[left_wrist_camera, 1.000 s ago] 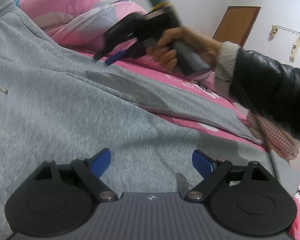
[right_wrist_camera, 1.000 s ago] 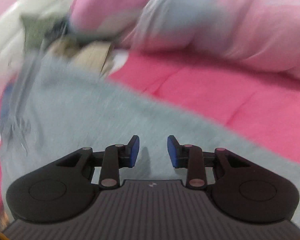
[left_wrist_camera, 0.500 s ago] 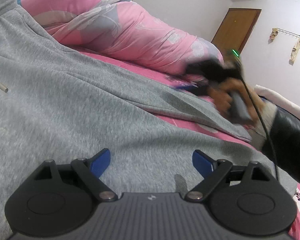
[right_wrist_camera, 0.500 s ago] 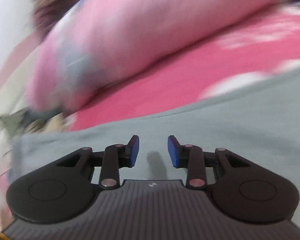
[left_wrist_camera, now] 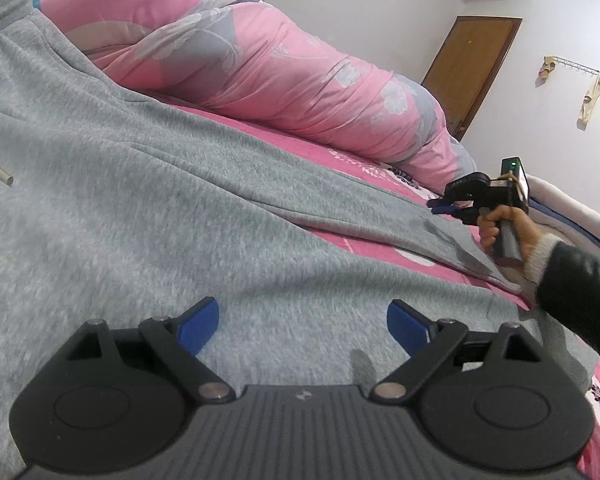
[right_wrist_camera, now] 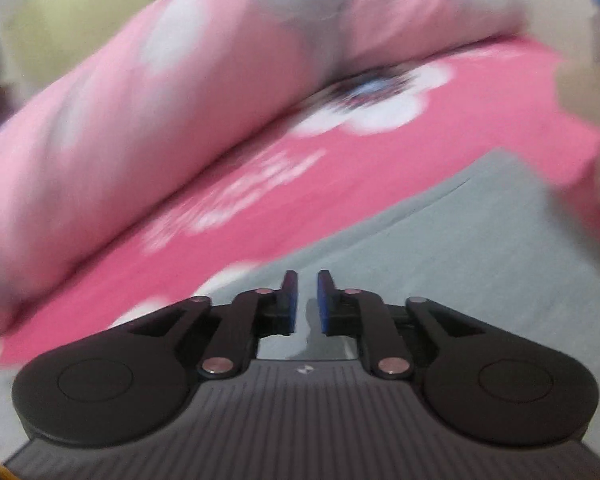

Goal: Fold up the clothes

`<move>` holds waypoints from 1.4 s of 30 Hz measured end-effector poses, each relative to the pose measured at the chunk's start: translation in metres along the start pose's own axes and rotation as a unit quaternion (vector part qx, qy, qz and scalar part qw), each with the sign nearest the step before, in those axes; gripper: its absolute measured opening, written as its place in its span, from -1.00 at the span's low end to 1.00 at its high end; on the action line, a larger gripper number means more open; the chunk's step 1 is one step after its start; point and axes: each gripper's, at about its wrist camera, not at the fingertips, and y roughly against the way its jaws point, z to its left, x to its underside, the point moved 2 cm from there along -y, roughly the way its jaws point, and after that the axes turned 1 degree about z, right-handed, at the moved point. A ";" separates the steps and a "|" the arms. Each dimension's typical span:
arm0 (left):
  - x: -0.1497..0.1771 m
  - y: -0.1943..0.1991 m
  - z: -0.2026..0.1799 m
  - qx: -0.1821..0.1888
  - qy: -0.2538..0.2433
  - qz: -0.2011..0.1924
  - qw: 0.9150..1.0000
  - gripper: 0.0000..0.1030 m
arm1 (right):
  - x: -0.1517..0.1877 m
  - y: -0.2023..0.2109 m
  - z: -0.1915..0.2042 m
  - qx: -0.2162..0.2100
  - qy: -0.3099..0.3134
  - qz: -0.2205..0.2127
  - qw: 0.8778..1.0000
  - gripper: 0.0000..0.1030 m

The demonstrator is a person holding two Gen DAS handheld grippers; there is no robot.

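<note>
1. Your left gripper (left_wrist_camera: 302, 322) hangs low over the grey sweatpants (left_wrist_camera: 140, 208), its blue pads spread wide with only bare fabric showing between them; they grip nothing.
2. The sweatpants lie spread across the pink bedsheet (left_wrist_camera: 380, 240), waistband toward the upper left with a white drawstring end (left_wrist_camera: 2, 176) resting on the cloth, and one leg running off to the right.
3. Your right gripper (left_wrist_camera: 440, 206), seen from the left wrist camera, sits just above the far end of that trouser leg, held in your hand (left_wrist_camera: 500, 228) below a dark sleeve (left_wrist_camera: 576, 292).
4. From its own blurred view, the right gripper (right_wrist_camera: 307, 300) has its jaws closing to a narrow gap; grey fabric (right_wrist_camera: 460, 272) shows behind the gap, but no cloth is visibly pinched.
5. A rolled pink floral quilt (left_wrist_camera: 260, 68) lies along the far side of the bed, behind the sweatpants.
6. A brown door (left_wrist_camera: 472, 68) stands in the white wall beyond.
</note>
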 end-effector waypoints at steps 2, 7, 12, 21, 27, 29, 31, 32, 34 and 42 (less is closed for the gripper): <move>0.000 0.000 0.000 0.000 0.000 0.000 1.000 0.79 | 0.009 -0.008 0.007 0.036 0.062 0.037 0.997 -0.50; 0.000 0.000 -0.001 0.001 0.001 0.001 1.000 0.79 | -0.007 -0.017 0.007 0.251 0.103 -0.016 0.962 -0.42; 0.000 0.000 -0.002 0.001 0.001 0.002 1.000 0.79 | 0.025 0.098 0.018 0.131 0.102 -0.042 0.985 -0.38; -0.002 0.002 -0.016 -0.029 -0.022 0.023 0.999 0.79 | 0.148 0.339 -0.084 0.107 -0.043 -0.100 0.988 -0.05; 0.015 0.009 -0.062 -0.028 -0.124 0.098 0.987 0.79 | 0.222 0.376 -0.154 0.076 -0.199 -0.080 0.974 -0.04; 0.027 0.016 -0.078 -0.032 -0.180 0.122 0.976 0.79 | 0.225 0.369 -0.166 0.048 -0.238 -0.077 0.967 -0.01; 0.036 0.025 -0.089 -0.033 -0.210 0.134 0.968 0.79 | 0.224 0.362 -0.177 0.024 -0.275 -0.075 0.958 0.03; 0.040 0.029 -0.093 -0.033 -0.215 0.135 0.967 0.79 | 0.224 0.359 -0.183 0.019 -0.295 -0.078 0.952 0.05; 0.047 0.037 -0.099 -0.036 -0.221 0.134 0.965 0.79 | 0.224 0.352 -0.195 0.014 -0.326 -0.087 0.941 0.06; 0.062 0.039 -0.113 -0.065 -0.208 0.119 0.969 0.79 | 0.190 0.317 -0.231 0.038 -0.347 -0.092 0.933 -0.69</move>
